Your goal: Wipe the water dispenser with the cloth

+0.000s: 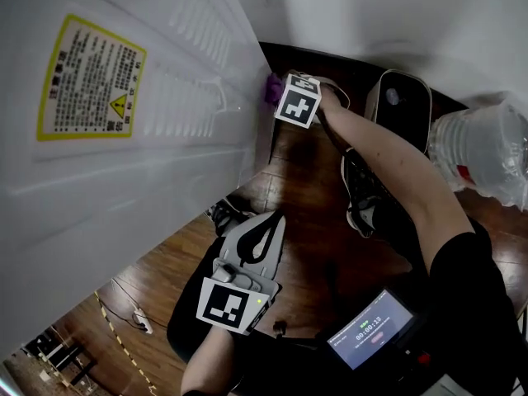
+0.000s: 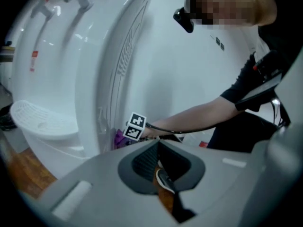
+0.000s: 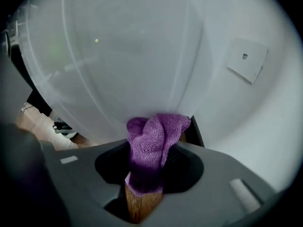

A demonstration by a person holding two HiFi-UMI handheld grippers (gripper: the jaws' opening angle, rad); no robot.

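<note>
Right gripper [image 3: 147, 167] fingers closed on a bunched purple cloth [image 3: 152, 135]; the wad fills the gap between the jaws and spills out past the tips. Left gripper [image 2: 158, 148] fingers shut tight together, nothing between them.

- Water dispenser [image 1: 165, 147]: tall white cabinet, filling the left of the head view. The side panel has ribbed vents.
- Wooden floor [image 1: 305, 188]: dark planks, running beside the dispenser.
- Water bottle [image 1: 483, 151]: large, clear, lying at the right edge, well apart from the dispenser.
- Person's right arm [image 1: 388, 163]: stretched out, carrying the right gripper [image 1: 280, 87] low to the dispenser's far edge, near the floor.
- Left gripper [image 1: 262, 231]: held back close to the body, clear of the dispenser, pointing along the floor.
- Drip tray [image 2: 38, 119]: white, slotted, jutting from the dispenser's front in the left gripper view, with two taps above it.
- Warning label [image 1: 89, 79]: yellow-bordered, on the white panel; print too small to read.
- Cloth [image 1: 271, 89]: its free end is up against the dispenser's white panel, seen close in the right gripper view.
- Wall plate [image 3: 246, 60]: small white square on the wall behind the dispenser.
</note>
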